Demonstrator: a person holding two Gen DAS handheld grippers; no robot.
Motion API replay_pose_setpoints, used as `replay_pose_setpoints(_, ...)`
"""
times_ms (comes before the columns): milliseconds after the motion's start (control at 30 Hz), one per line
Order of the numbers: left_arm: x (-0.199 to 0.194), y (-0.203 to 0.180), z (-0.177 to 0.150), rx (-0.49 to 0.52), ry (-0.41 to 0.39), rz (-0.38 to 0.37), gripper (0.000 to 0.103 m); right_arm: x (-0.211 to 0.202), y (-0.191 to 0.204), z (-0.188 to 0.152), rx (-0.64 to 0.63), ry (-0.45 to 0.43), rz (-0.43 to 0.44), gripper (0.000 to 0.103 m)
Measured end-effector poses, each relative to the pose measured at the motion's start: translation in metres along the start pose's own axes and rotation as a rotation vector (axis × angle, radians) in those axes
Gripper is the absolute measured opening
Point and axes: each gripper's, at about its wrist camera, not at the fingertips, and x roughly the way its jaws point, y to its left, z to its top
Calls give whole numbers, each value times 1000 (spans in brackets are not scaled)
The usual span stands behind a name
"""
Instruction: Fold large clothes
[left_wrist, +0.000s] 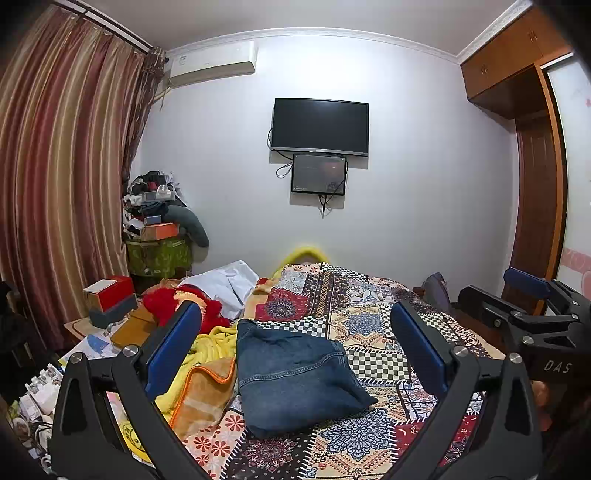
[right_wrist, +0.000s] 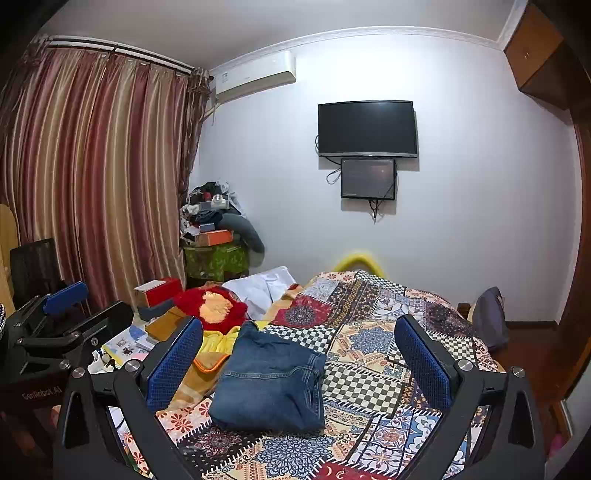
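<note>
Left wrist: folded denim jeans (left_wrist: 295, 373) rumpled rectangle on patchwork quilt (left_wrist: 373, 325).

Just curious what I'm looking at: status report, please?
Left gripper open, holding nothing. Right gripper open, holding nothing. Folded blue denim jeans lying on the patchwork bedspread. Crumpled yellow blanket beside the jeans, not blocking.

Both grippers held up, jaws spread wide, nothing between them.

The left gripper (left_wrist: 295, 332) points forward with its two blue-padded fingers (left_wrist: 173, 347) far apart and nothing clamped. The right gripper (right_wrist: 299, 343) sits level with it, equally wide, its blue pads (right_wrist: 424, 358) bare. Each appears at the edge of the other's view: the right gripper (left_wrist: 532, 299) off to the right, the left gripper (right_wrist: 55, 306) off to the left, well apart.
</note>
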Motion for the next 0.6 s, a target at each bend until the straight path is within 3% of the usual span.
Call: replay_pose_setpoints(600,4,-2,-6,-22,16,3,103,1,-3,-3,-7,2,1,103)
